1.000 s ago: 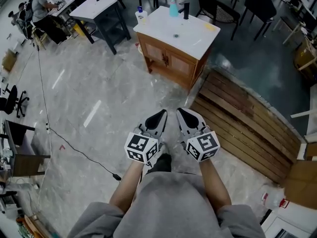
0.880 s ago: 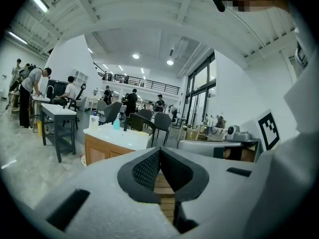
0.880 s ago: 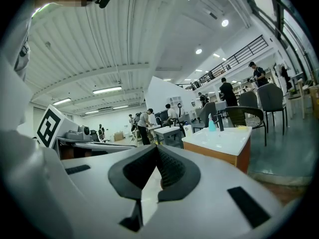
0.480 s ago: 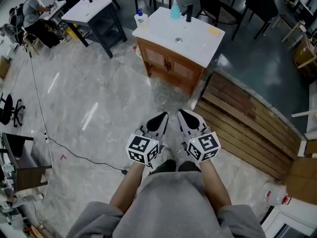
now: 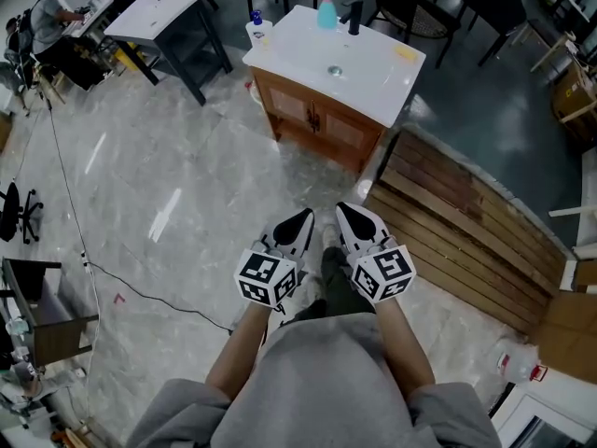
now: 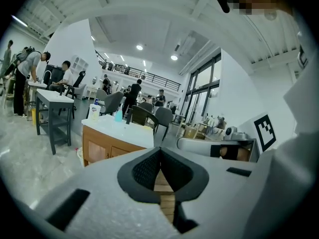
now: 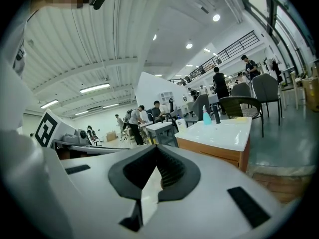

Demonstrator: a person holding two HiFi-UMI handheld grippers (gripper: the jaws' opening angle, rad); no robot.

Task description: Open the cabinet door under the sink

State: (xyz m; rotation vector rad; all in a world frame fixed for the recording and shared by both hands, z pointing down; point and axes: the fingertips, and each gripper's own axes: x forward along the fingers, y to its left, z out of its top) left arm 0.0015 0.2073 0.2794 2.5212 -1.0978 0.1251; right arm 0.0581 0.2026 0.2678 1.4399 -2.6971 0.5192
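Observation:
The sink cabinet stands on the marble floor a few steps ahead, with a white sink top and two closed wooden doors side by side. It also shows in the left gripper view as the cabinet and in the right gripper view as the cabinet. My left gripper and right gripper are held side by side low in front of the person's body, well short of the cabinet. Both point toward it. The left gripper and right gripper have their black pads meeting, with nothing between them.
A white bottle, a teal bottle and a black faucet stand on the sink top. A wooden slat platform lies to the right. A grey table stands at left, a black cable crosses the floor, and people and chairs are behind.
The cabinet has shifted slightly in the head view as the person steps toward it, and a shoe now shows between the grippers. Both grippers keep their pose and stay shut.

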